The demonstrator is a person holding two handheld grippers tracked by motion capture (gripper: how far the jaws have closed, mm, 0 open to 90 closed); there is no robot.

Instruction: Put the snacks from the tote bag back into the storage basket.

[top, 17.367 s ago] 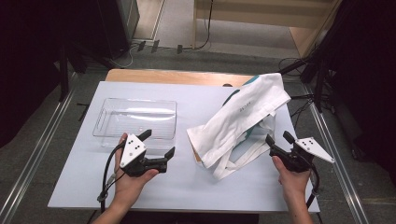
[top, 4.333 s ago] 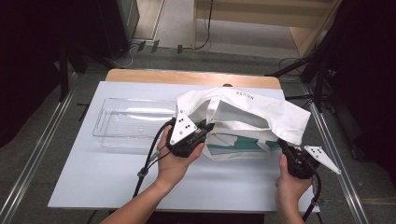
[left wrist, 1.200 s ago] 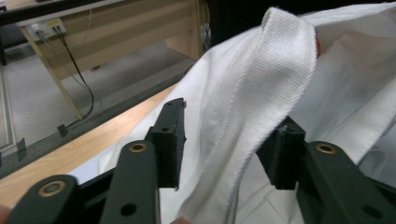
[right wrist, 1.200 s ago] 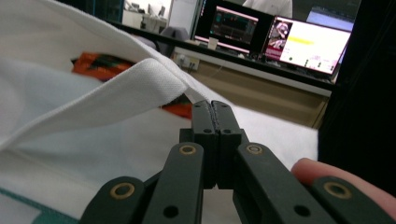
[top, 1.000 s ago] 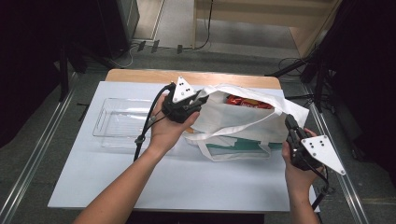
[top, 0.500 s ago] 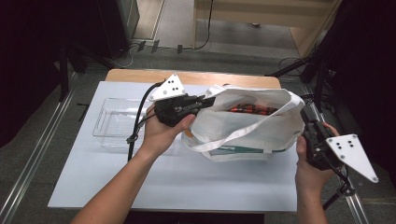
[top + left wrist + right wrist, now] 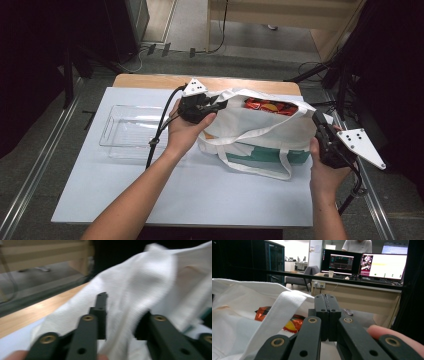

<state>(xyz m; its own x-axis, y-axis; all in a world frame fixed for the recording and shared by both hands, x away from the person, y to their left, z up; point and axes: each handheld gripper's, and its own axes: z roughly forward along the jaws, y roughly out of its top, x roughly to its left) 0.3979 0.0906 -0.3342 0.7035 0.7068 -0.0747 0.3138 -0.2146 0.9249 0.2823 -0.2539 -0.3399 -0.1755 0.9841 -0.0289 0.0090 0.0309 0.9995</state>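
Counter (image 7: 150,195): white sheet over wood, dark room around, monitors (image 7: 364,263) beyond. White tote bag (image 7: 260,135) right of centre, red packet (image 7: 270,106) inside. Clear tray (image 7: 125,132) left. Left gripper (image 7: 122,315): fingers just opening, cloth between. Right gripper (image 7: 327,315): fingers together at the bag's rim.

Most of the red crinkled snack packet (image 7: 270,106) lies buried inside the white cloth tote bag (image 7: 260,130). In the left gripper view the cloth (image 7: 140,290) is smeared by blur and covers 1 black jaw's tip. The bag's left rim hides the left gripper's (image 7: 212,103) jaws from above.
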